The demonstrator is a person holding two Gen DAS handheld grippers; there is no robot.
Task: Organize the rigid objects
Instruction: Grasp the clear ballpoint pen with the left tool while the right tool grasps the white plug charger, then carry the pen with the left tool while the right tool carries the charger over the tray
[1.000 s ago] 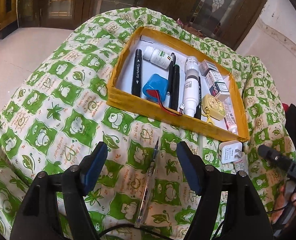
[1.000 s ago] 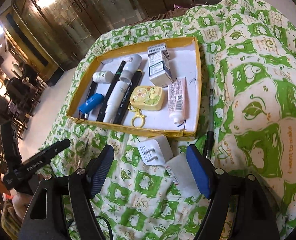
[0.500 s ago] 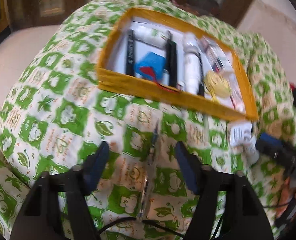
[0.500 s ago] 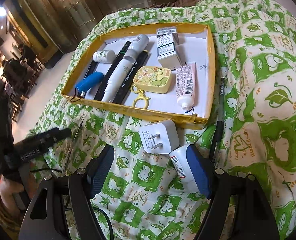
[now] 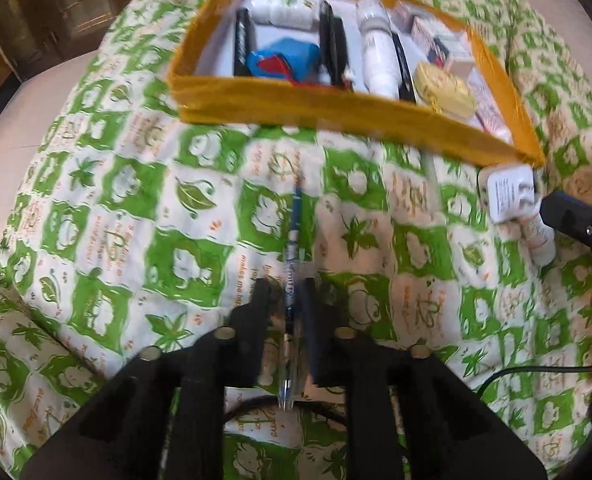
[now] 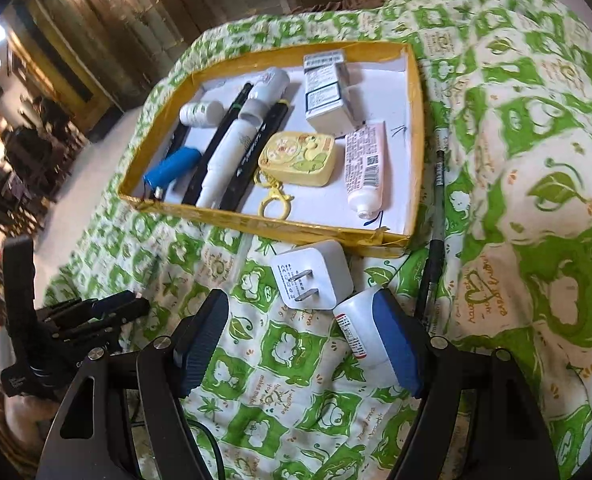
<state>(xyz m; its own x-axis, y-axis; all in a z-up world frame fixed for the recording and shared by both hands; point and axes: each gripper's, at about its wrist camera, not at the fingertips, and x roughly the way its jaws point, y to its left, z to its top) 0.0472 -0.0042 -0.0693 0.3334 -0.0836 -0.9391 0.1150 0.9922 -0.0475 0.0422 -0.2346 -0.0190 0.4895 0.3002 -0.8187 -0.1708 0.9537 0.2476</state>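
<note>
My left gripper [image 5: 287,292] is shut on a clear blue-ink pen [image 5: 294,232] that lies on the green patterned cloth, pointing toward the yellow tray [image 5: 336,114]. The tray [image 6: 416,128] holds markers, a white bottle, a blue battery pack, small boxes, a yellow keychain case and a tube. My right gripper [image 6: 300,340] is open over the cloth just in front of the tray. A white plug adapter [image 6: 312,274] lies between its fingers and a small white tube [image 6: 356,336] rests against the right finger. The left gripper also shows in the right wrist view [image 6: 107,312].
A dark pen [image 6: 436,208] lies on the cloth along the tray's right side. The adapter [image 5: 510,196] and white tube [image 5: 540,240] also show in the left wrist view beside my right gripper's finger [image 5: 576,224]. A black cable [image 5: 536,372] runs across the near cloth. Floor and furniture lie beyond the cloth.
My left gripper has moved forward and down and shut on the pen that lay between its open fingers. My right gripper has moved closer to the adapter and tube and stays open.
</note>
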